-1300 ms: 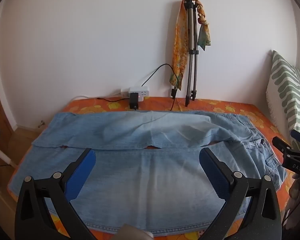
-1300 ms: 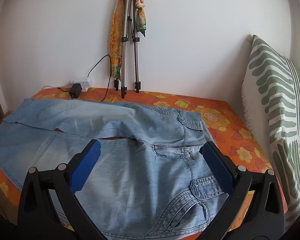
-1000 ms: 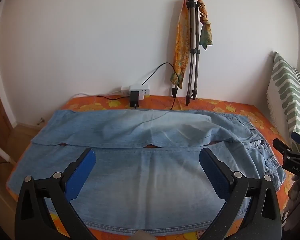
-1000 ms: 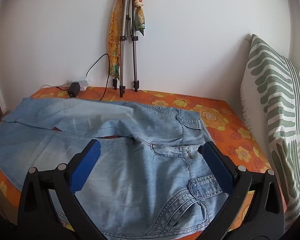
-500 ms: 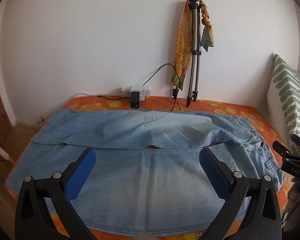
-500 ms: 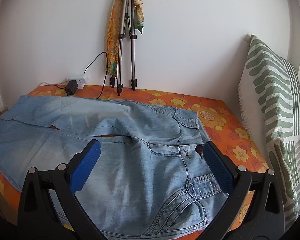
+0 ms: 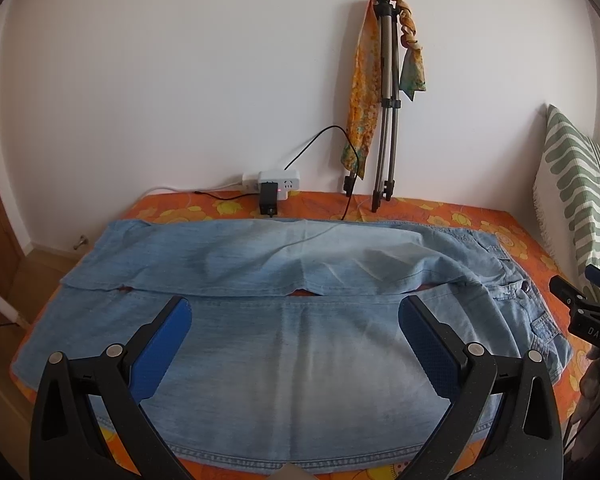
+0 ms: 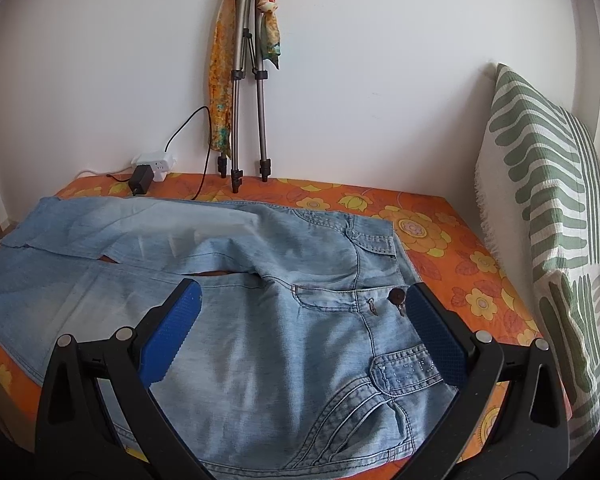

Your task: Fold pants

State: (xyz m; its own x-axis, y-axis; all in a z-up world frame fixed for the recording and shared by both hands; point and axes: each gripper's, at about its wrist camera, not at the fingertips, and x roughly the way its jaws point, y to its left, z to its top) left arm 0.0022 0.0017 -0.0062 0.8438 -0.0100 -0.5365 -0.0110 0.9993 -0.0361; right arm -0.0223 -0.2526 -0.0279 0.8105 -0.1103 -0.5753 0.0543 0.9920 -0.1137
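Light blue denim pants (image 7: 292,344) lie spread flat on an orange flowered bed cover (image 7: 480,220), legs toward the left, waist toward the right. My left gripper (image 7: 294,308) hovers open over the near leg, its blue pads wide apart and holding nothing. In the right wrist view the same pants (image 8: 260,340) show their waist, brown button and pockets. My right gripper (image 8: 304,294) stands open above the hip area, empty. The right gripper's black tip (image 7: 588,312) shows at the right edge of the left wrist view.
A folded tripod (image 8: 248,92) draped with a yellow scarf leans on the white wall at the back. A white power strip with a black adapter (image 7: 274,188) and cables lies behind the pants. A green-striped pillow (image 8: 548,184) stands at the right.
Both views have shifted slightly: the pants sit a little lower and nearer in frame, and the waist button has come into the right view. Both grippers stay open and empty.
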